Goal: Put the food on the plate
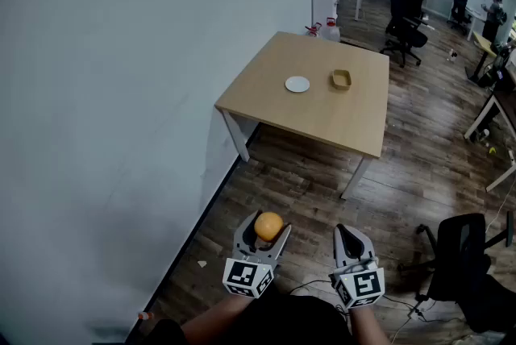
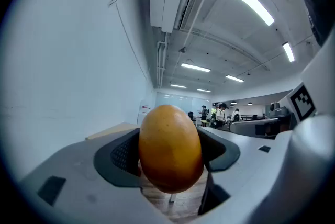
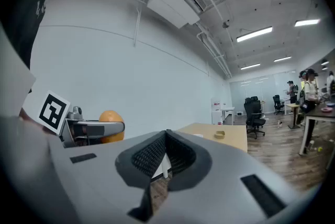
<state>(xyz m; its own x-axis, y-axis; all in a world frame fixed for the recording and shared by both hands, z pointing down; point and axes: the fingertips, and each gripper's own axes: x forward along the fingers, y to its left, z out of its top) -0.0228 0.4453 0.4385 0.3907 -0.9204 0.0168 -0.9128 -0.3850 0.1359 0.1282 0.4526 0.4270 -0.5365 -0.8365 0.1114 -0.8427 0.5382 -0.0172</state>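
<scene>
Orange food [image 1: 268,226] sits squeezed between the wide jaws of the left gripper [image 1: 267,234], which is held low over the wood floor [image 1: 306,198]. Both of the person's arms are cut off at the bottom edge. Far ahead, the white plate [image 1: 297,84] lies on the table [image 1: 266,97]. The right gripper [image 1: 345,233] is beside the left one, its jaws pressed together with nothing in them.

Low in the frame, the fruit [image 1: 268,226] is orange and the marker cubes [image 1: 247,276] black-and-white patterned; upper centre, a white plate [image 1: 297,84], tan table [image 1: 355,122], dark wood-grain floor [image 1: 403,166].
</scene>
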